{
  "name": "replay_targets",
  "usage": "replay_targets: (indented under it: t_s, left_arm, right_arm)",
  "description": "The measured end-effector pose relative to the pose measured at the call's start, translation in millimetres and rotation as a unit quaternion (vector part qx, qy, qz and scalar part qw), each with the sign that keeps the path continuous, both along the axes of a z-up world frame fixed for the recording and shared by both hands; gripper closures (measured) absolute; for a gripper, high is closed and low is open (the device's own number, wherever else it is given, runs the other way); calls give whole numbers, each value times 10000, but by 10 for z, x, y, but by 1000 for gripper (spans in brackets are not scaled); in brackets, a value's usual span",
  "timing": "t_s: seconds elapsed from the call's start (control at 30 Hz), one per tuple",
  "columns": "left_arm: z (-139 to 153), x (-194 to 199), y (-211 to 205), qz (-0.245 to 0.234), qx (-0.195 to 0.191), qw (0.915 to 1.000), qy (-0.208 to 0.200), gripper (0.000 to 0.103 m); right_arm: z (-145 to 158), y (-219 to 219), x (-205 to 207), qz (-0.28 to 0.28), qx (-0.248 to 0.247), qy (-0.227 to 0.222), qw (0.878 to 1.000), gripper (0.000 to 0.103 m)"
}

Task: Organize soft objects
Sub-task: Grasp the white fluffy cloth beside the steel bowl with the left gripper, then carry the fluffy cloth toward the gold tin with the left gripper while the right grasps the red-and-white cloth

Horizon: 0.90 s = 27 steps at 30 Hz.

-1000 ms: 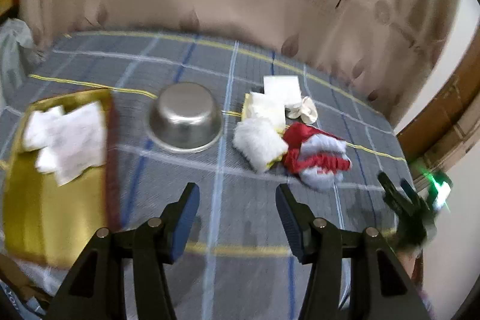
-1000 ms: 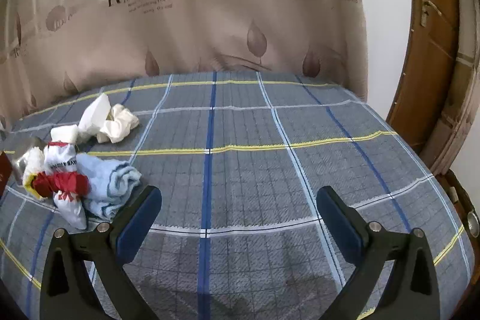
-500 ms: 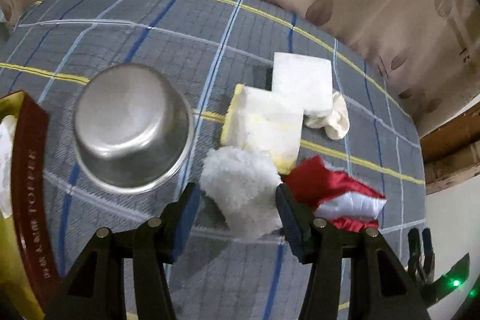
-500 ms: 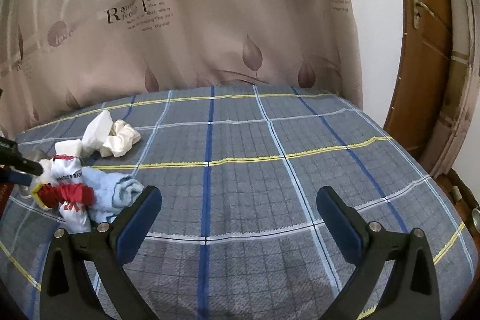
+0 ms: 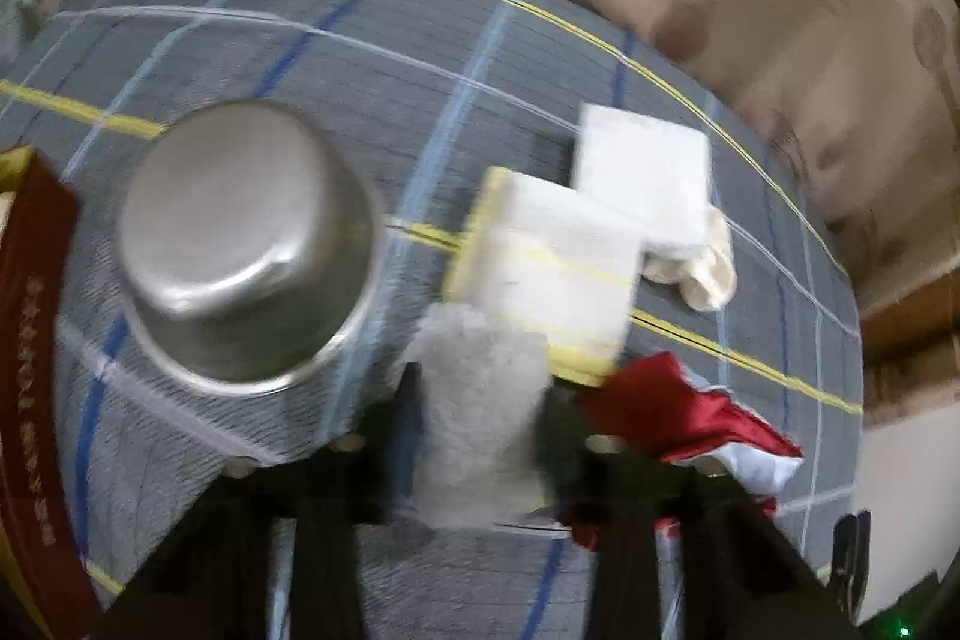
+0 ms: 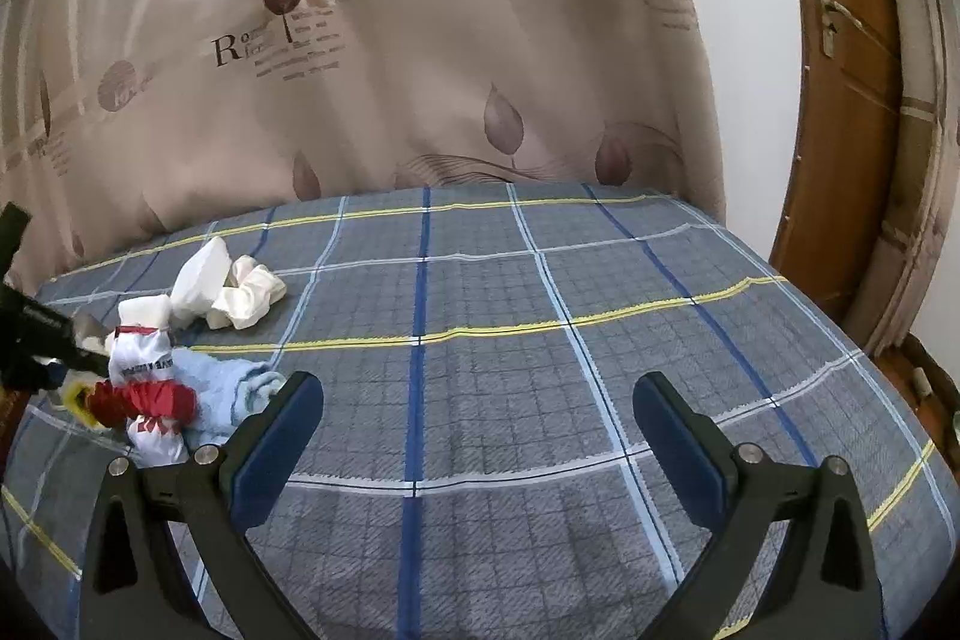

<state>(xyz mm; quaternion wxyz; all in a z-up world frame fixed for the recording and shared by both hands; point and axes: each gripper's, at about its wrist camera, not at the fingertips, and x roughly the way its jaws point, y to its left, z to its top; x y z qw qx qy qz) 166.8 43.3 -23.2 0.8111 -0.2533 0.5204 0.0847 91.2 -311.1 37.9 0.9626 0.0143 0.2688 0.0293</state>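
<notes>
Down along my left claw (image 5: 480, 418), the jaws are closing with a fluffy white puff (image 5: 480, 400) between them; the fingers (image 5: 408, 430) stand hard against its sides, though the blur keeps me from saying how firmly they press. The puff lies on the plaid bench (image 5: 420, 58). Just beyond it, touching its far edge, is a white sponge with a yellow rim (image 5: 552, 274), and overlapping that sponge's far corner sits a white pad (image 5: 648, 172). A cream scrunchie (image 5: 702, 274) peeks out beside the pad. To the puff's right, a red and white cloth (image 5: 702, 424) lies crumpled, partly behind my right finger. To the left an upturned steel bowl (image 5: 240, 244) stands near the puff but apart from it. At the far left edge is the wall of a dark red box (image 5: 30, 340).

From my right claw (image 6: 477, 418), the jaws gape wide with nothing between them, hanging over bare plaid. Far to the left lies the heap: the scrunchie (image 6: 249, 298) against the white pad (image 6: 201, 280), the red and white cloth (image 6: 144, 388), and a light blue towel (image 6: 228, 388) pressed against it. My left claw's black frame (image 6: 30, 334) reaches in at that edge. A leaf-print curtain (image 6: 420, 70) hangs behind the bench, and a wooden door (image 6: 840, 100) stands at right.
</notes>
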Motion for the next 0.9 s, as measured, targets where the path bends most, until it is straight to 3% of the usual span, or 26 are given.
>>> replay_targets:
  t_s: [0.07,0.2,0.37,0.5,0.6,0.7,0.8,0.9]
  left_arm:
    - [34,-92,23,110,73,9999,-104,83]
    - [199,-364,-69,-108,432,9985,-319,84]
    - [341,-759,-167,-316,225,9975,-588,84]
    - [354,-1133,-181,-316,-51,9974,-647,84]
    - [334,-1348,-146,-308,-247,9972,-632,84]
    - [352,-1557,-116,-331,-314,9969,-643,84]
    - [404,-1719,-119,-381,-176,9967,-692,84]
    - [465,-1852,-93,-461,-64,9962,-743,84]
  right_arm:
    - [-5,-13,12,-14,27,29,10000,0]
    - [-9,-13,31,21,31,68,10000,0]
    - [-23,-4,59,141,59,130,9998,0]
    - [-14,35,14,774,252,107,9966,0]
    - [-20,139,50,1561,378,409,9862,0]
    - [91,397,145,2415,334,714,9672,0]
    - [239,766,199,3003,-222,750,9506,0]
    - [260,1159,323,3578,-628,1021,9261,0]
